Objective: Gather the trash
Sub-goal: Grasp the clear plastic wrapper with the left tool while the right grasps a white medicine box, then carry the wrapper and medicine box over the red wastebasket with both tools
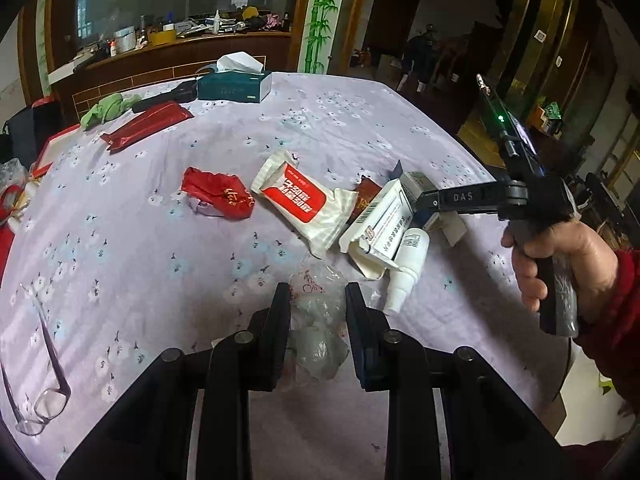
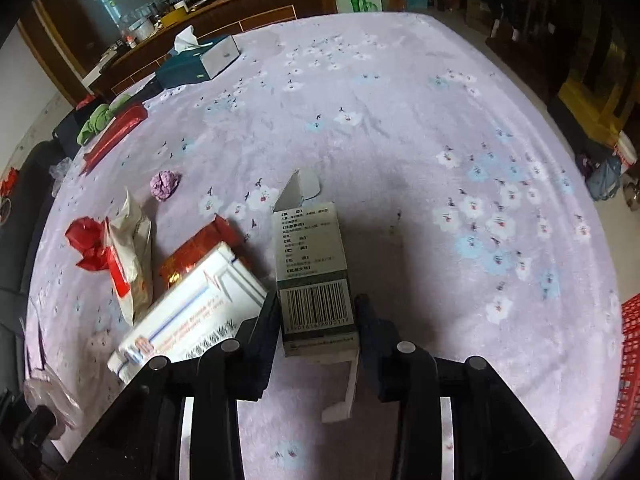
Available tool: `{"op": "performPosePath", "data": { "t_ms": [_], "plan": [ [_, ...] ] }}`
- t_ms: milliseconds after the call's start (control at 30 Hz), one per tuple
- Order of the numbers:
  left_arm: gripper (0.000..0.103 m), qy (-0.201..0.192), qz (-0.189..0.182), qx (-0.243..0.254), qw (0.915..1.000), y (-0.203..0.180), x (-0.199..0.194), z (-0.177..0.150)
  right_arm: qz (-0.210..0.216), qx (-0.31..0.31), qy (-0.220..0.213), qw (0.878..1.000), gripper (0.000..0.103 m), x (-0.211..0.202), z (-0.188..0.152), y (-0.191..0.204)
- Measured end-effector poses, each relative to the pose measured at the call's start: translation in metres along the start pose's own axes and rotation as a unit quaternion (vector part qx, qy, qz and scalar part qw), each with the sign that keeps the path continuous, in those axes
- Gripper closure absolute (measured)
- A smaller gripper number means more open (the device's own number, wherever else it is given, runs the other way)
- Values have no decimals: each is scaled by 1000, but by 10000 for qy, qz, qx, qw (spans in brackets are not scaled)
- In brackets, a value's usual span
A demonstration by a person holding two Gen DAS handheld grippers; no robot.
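Two grippers are busy over the tabletop [image 2: 400, 100] with the flowered cloth, and each one already has a piece of trash between its jaws. To do this step well, I think each gripper should lift straight up and slowly, because both pieces are light and can slip or drag their neighbours. The right gripper [image 2: 318, 308] stands with its jaws half apart around the small carton [image 2: 310, 256] with the barcode; both jaws seem to touch its sides, so it looks clamped, but a loose flap hangs near the right jaw and may catch. Just left of these jaws lies the long white box [image 2: 192, 320], touching the left jaw, so it could move together with the carton. The left gripper [image 1: 318, 300] has its jaws moderately apart around the clear plastic wrapper [image 1: 316, 320]; I cannot tell if they really press it. Ahead of these jaws lie the wipes packet [image 1: 308, 204], the red wrapper [image 1: 220, 196] and the white bottle [image 1: 408, 264], still to collect.
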State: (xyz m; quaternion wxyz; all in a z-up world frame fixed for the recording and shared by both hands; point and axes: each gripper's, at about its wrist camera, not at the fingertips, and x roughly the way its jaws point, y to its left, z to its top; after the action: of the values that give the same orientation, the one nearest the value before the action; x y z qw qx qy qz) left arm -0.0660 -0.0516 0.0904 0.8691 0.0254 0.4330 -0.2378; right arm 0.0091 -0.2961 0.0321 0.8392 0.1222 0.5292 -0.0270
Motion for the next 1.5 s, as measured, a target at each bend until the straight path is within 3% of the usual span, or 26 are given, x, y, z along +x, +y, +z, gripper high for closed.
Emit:
{"op": "performPosePath", "data": {
  "t_ms": [267, 600, 1500],
  "plan": [
    [77, -221, -53, 180, 9996, -41, 0, 8, -285, -17, -526, 9982, 64, -66, -53, -4],
    [77, -218, -272, 417, 9985, -93, 11, 19, -732, 227, -773, 9941, 64, -118, -105, -28],
    [77, -265, -692, 1189, 9901, -180, 19, 37, -704, 750, -1094, 9887, 64, -162, -127, -82]
  ]
}}
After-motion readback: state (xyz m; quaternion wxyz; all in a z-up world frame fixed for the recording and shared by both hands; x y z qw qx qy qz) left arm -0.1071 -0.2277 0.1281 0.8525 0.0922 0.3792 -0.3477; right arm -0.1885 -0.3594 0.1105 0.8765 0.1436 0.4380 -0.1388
